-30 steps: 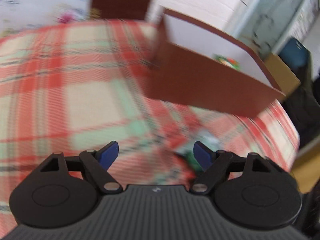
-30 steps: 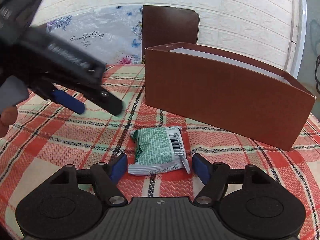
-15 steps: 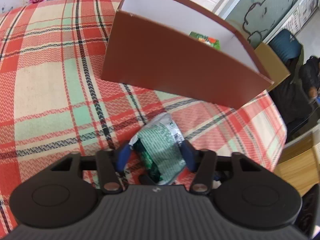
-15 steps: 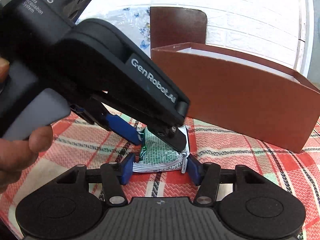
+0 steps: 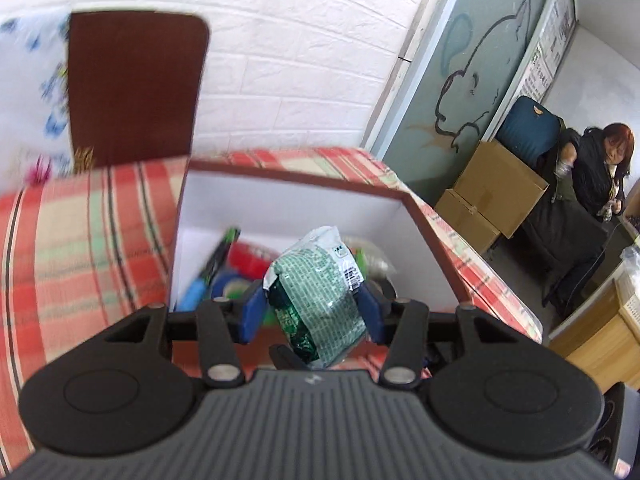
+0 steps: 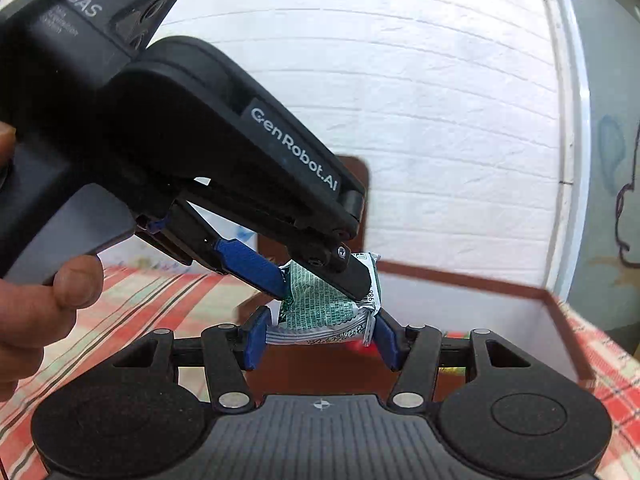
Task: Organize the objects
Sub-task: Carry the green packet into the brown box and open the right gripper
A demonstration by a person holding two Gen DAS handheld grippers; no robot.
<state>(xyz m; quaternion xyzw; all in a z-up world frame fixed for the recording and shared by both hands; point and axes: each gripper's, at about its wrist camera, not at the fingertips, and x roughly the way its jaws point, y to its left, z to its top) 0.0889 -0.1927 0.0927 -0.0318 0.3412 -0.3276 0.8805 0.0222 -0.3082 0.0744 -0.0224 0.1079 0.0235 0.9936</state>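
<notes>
**A:** Where am I relative to the box (image 5: 436, 236)?

**B:** It sits on the plaid counter (image 5: 80, 240), open side up, straight ahead of and below both tools. Inside I see tape rolls and a blue pen, blurred.

**A:** And the packet?

**B:** The green snack packet (image 5: 316, 296) hangs in the air over the box's near wall. My left tool (image 5: 312, 312) pinches its sides; my right tool (image 6: 320, 334) is pressed on its lower sealed edge. Its long axis points forward, into the box.

**A:** Which tool is nearer?

**B:** I'd judge them level; the drop needs a short push forward.
</notes>
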